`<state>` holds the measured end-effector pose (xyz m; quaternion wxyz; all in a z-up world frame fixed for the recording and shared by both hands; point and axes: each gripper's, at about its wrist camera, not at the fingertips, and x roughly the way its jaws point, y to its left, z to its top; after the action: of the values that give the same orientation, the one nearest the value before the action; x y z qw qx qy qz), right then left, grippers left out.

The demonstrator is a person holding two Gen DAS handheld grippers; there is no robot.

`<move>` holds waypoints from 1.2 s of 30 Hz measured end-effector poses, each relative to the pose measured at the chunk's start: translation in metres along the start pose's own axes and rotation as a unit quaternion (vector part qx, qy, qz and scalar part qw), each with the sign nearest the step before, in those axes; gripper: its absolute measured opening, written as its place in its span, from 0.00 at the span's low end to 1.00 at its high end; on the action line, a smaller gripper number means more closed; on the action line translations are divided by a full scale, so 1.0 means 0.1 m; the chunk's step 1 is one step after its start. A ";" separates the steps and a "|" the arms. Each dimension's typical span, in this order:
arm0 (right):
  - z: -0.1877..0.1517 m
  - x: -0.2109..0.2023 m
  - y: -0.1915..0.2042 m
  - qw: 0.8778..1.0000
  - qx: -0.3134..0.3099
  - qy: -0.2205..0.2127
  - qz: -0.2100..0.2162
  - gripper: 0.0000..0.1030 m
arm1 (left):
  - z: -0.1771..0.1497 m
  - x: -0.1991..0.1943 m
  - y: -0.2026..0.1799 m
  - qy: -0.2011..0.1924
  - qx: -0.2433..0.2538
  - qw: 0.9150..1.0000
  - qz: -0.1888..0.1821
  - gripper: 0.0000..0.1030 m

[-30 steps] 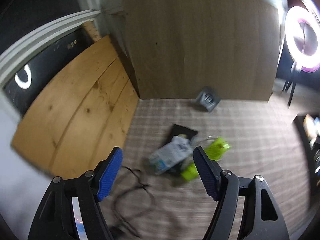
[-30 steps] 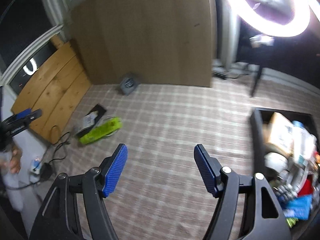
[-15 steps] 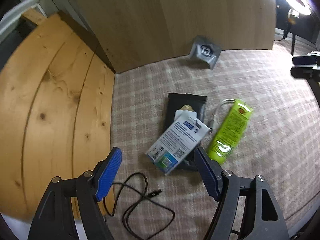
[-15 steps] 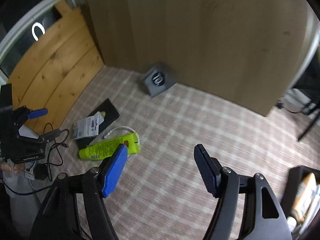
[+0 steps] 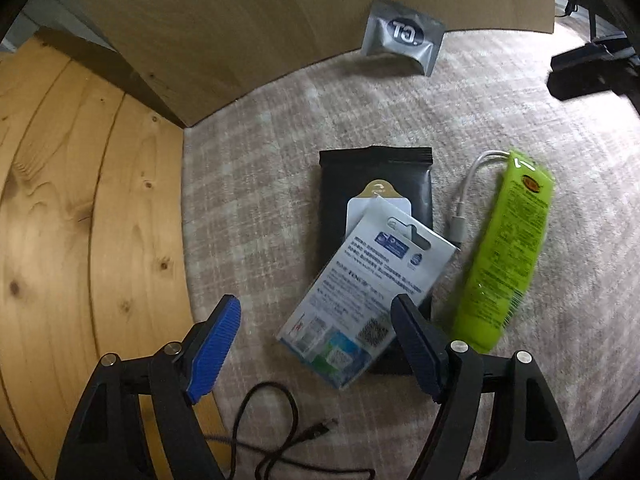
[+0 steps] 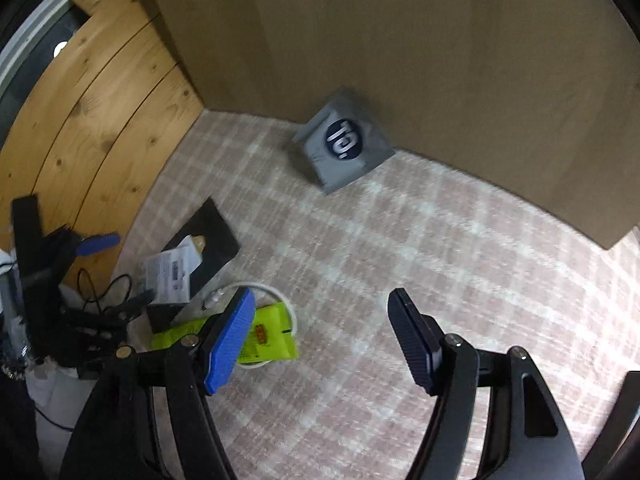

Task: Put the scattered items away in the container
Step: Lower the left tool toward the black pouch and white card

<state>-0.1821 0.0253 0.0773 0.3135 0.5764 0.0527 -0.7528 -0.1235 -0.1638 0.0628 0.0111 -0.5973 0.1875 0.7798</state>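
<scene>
A white and blue card package (image 5: 360, 292) lies partly on a black pouch (image 5: 376, 184) on the checked cloth. My left gripper (image 5: 314, 302) hangs just above the card, jaws opening, pads clear of it. To its right lie a lime green tube (image 5: 508, 256) and a white cable (image 5: 466, 200). A grey pouch (image 5: 402, 36) leans on the wooden board behind. In the right wrist view my right gripper (image 6: 320, 294) is open and holds nothing, above the cloth right of the green tube (image 6: 272, 332), with the grey pouch (image 6: 344, 144) farther back. No container shows.
A thin black cable (image 5: 280, 432) curls on the cloth near my left gripper. A pine panel (image 5: 80, 220) borders the cloth on the left and an upright wooden board (image 6: 400, 40) closes the back. The left gripper (image 6: 96, 242) shows at the left of the right wrist view.
Both grippers have dropped and closed in on the pile. The card package now sits large between my left fingers. The right view swung left, and the black bin left its frame.
</scene>
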 end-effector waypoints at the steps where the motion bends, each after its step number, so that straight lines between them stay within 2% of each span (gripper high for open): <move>1: 0.00 0.03 0.02 1.000 -0.003 0.004 0.005 0.66 | 0.02 0.01 -0.01 -0.001 0.002 1.000 -0.003 0.75; 5: -0.05 0.11 0.20 0.998 -0.046 0.013 0.027 0.66 | 0.06 0.02 -0.01 -0.006 0.007 1.000 -0.012 0.75; 7: -0.12 0.12 0.41 0.993 -0.109 0.010 0.032 0.66 | 0.07 0.03 -0.03 -0.006 0.017 1.000 -0.015 0.75; 9: -0.19 0.16 0.62 0.983 -0.181 0.013 0.035 0.66 | 0.07 0.02 -0.04 -0.006 0.023 1.000 -0.014 0.75; 11: -0.23 0.23 0.74 0.973 -0.227 0.024 0.036 0.66 | 0.08 0.02 -0.05 -0.005 0.024 1.000 -0.015 0.76; 13: -0.23 0.34 0.83 0.963 -0.267 0.034 0.012 0.66 | 0.09 0.02 -0.04 -0.005 0.021 1.000 -0.016 0.76; 15: -0.16 0.45 0.83 0.962 -0.270 0.036 -0.017 0.66 | 0.10 0.03 -0.05 -0.006 0.020 1.000 -0.020 0.76; 18: 0.00 0.53 0.72 0.970 -0.240 0.037 -0.015 0.66 | 0.09 0.05 -0.06 -0.006 0.021 0.999 -0.029 0.76; 22: 0.05 0.69 0.70 0.964 -0.257 0.051 -0.037 0.63 | 0.09 0.06 -0.06 -0.004 0.025 0.999 -0.037 0.78; 24: 0.02 0.77 0.71 0.960 -0.268 0.067 -0.034 0.53 | 0.08 0.08 -0.07 0.001 0.031 0.998 -0.048 0.81; 25: 0.00 0.79 0.73 0.959 -0.271 0.074 -0.031 0.51 | 0.07 0.10 -0.09 0.004 0.035 0.998 -0.049 0.85; 28: -0.03 0.81 0.77 0.958 -0.275 0.066 -0.046 0.48 | 0.07 0.18 -0.12 0.018 0.037 0.997 -0.058 0.86; 29: -0.02 0.80 0.77 0.960 -0.267 0.063 -0.048 0.44 | 0.06 0.20 -0.14 0.022 0.037 0.997 -0.061 0.84; 30: -0.01 0.79 0.76 0.962 -0.262 0.062 -0.051 0.40 | 0.05 0.22 -0.17 0.025 0.038 0.997 -0.062 0.77; 33: 0.02 0.75 0.70 0.965 -0.246 0.067 -0.052 0.14 | 0.03 0.20 -0.20 0.022 0.031 0.997 -0.069 0.67; 36: 0.01 0.68 0.58 0.970 -0.225 0.071 -0.051 0.09 | 0.02 0.18 -0.19 0.020 0.020 0.997 -0.075 0.62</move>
<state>-0.1615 -0.0495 0.0332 0.3919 0.5393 0.2724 -0.6938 -0.1255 -0.1495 0.0414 0.0777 -0.6245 0.1584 0.7609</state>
